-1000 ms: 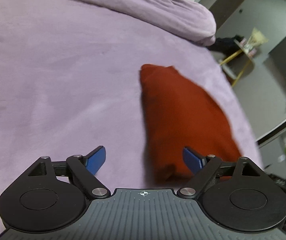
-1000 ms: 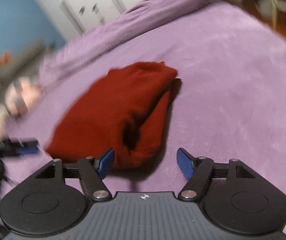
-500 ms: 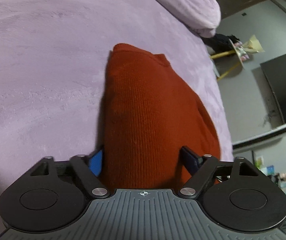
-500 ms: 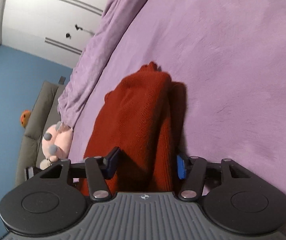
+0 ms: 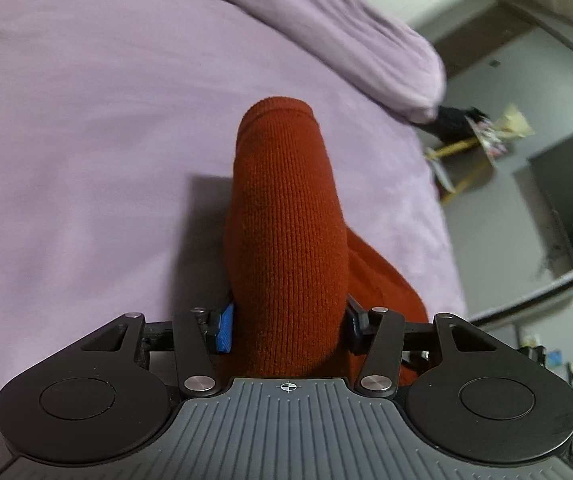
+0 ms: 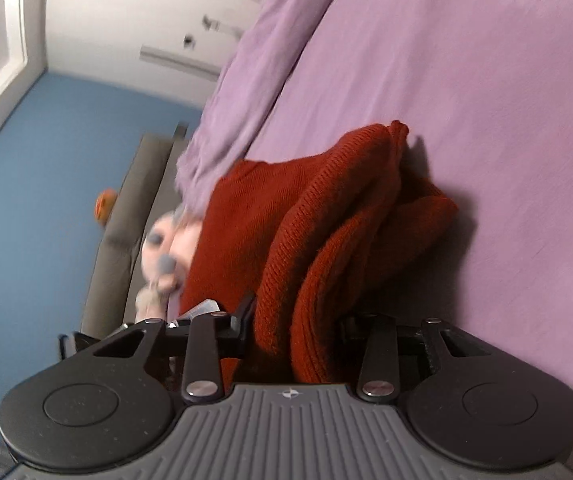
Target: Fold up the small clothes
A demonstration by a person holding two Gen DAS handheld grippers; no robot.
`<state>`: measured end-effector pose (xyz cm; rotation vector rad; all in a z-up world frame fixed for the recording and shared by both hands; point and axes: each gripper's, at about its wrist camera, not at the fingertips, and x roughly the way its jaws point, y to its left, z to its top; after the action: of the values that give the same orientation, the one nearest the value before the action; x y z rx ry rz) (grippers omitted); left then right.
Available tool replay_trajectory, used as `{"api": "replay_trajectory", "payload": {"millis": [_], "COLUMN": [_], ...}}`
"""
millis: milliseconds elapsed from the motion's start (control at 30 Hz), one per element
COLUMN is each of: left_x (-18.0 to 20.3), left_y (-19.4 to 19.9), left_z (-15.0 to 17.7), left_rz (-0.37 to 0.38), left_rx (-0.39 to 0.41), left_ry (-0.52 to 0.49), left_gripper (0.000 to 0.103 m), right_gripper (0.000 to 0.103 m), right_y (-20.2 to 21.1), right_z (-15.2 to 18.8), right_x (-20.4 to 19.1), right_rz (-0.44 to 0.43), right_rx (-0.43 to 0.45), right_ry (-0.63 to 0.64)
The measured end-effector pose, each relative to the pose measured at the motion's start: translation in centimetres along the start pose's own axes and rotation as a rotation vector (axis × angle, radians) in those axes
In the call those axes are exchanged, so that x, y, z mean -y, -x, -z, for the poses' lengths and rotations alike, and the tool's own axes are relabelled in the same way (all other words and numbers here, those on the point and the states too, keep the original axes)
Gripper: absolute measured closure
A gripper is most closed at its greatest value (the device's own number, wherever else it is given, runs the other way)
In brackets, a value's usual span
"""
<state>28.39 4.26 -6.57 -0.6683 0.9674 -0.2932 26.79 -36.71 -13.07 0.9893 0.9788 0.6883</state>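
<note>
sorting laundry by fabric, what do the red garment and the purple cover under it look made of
Red garment: looks like a matte knit, wool or acrylic; fine ribbed rows of stitches show. Purple cover: seems a soft, short-pile fleece or plush, going by its faint brushed nap.

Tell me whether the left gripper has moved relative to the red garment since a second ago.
Yes. The left gripper has closed in on the red knit garment lying on the purple bedspread; its jaws, just closing, now pinch the fabric's near end.
</note>
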Motion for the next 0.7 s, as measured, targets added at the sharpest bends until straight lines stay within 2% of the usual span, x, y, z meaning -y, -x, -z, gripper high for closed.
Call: {"api": "replay_trajectory", "payload": {"millis": [67,100,133,167,200,267,300,367,433,500,600,700], "left_x": [-1.6,-2.2,-2.4,-2.5,-2.5,-2.3,-2.2,-1.7,-1.9,-2.8,-4.0,-4.3], "left_y": [1.7,2.3,3.1,4.0,5.0,6.4,6.7,6.8,6.6,6.7,5.7,5.5], "left_z": [0.7,1.0,1.4,1.8,1.9,2.7,3.1,4.3,5.7,7.5,9.3,9.9], "left_rz": [-0.084,-0.133,-0.177,-0.203,-0.207,-0.199,-0.189,-0.165,-0.144,-0.111,-0.115,-0.075], "left_rx": [-0.006,-0.002,0.02,0.047,0.078,0.119,0.126,0.124,0.107,0.089,0.031,0.029], "left_ry": [0.013,0.008,-0.006,-0.028,-0.042,-0.048,-0.052,-0.062,-0.058,-0.036,0.003,0.024], "left_gripper": [0.046,0.049,0.049,0.047,0.043,0.038,0.033,0.031,0.031,0.03,0.03,0.03], "right_gripper": [0.064,0.055,0.046,0.042,0.037,0.034,0.033,0.032,0.029,0.022,0.021,0.021], "right_y": [-1.0,-1.2,-1.0,-0.6,0.0,1.5,2.2,3.3,3.8,4.2,3.7,3.3], "right_z": [1.3,1.9,2.4,2.9,3.7,5.1,5.6,6.9,8.2,9.2,10.5,10.4], "right_x": [-0.9,-1.5,-2.4,-3.4,-4.6,-6.2,-6.6,-7.0,-6.8,-6.3,-5.5,-4.3], "right_rz": [0.038,0.09,0.172,0.271,0.373,0.467,0.48,0.474,0.452,0.426,0.396,0.365], "right_rx": [-0.013,-0.002,0.023,0.054,0.092,0.165,0.182,0.187,0.178,0.16,0.123,0.129], "right_ry": [0.034,0.058,0.101,0.165,0.238,0.317,0.325,0.311,0.298,0.294,0.267,0.195]}}
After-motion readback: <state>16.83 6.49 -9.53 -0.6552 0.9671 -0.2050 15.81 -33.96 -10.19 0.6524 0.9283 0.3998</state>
